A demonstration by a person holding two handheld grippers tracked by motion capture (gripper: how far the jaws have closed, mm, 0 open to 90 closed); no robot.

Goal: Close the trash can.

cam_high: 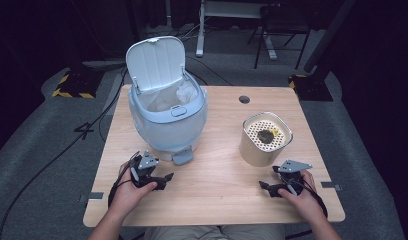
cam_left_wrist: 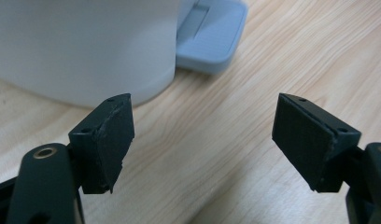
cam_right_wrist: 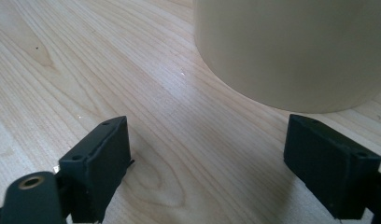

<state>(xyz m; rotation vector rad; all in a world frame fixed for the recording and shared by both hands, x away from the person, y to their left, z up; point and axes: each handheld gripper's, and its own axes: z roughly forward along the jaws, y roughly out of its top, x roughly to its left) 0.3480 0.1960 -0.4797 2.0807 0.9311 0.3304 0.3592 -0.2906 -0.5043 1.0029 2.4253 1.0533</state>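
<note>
A pale blue pedal bin (cam_high: 167,120) stands at the table's left with its lid (cam_high: 155,62) raised and a white liner inside. Its foot pedal (cam_high: 182,157) points toward me and also appears as the pedal (cam_left_wrist: 212,35) just beyond my left gripper (cam_left_wrist: 202,140). That left gripper (cam_high: 162,181) rests low in front of the bin, open and holding nothing. A cream container (cam_high: 264,138) with a perforated insert and dark scraps on top stands at the right. My right gripper (cam_high: 268,188) lies open just in front of the container (cam_right_wrist: 291,51), with bare wood between its jaws.
The wooden table (cam_high: 217,195) has a round cable hole (cam_high: 244,99) near its far edge. Beyond the table lie grey floor, cables and dark stands. A broad strip of bare wood runs between the two hands.
</note>
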